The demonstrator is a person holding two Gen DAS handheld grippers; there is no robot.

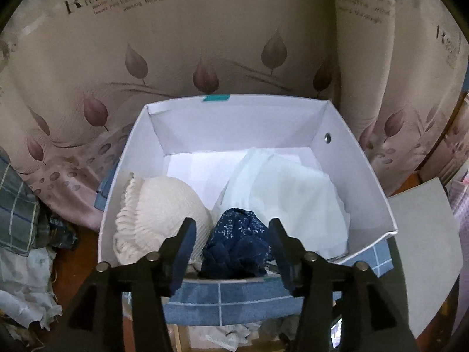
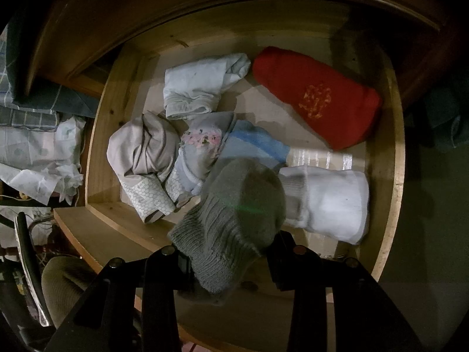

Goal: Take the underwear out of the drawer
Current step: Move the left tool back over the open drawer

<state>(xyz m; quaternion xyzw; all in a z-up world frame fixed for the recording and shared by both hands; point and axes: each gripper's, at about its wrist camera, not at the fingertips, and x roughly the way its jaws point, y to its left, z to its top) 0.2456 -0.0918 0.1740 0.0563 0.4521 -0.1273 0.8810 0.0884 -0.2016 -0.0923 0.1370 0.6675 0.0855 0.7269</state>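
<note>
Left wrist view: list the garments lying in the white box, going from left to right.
Cream ribbed garment → navy floral-print garment → pale white garment, all inside the white box.

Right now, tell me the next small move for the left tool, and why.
Probably lift the left tool straight up out of the white box. Its jaws stand open, and the navy garment lies between them in the box, apparently released.
</note>
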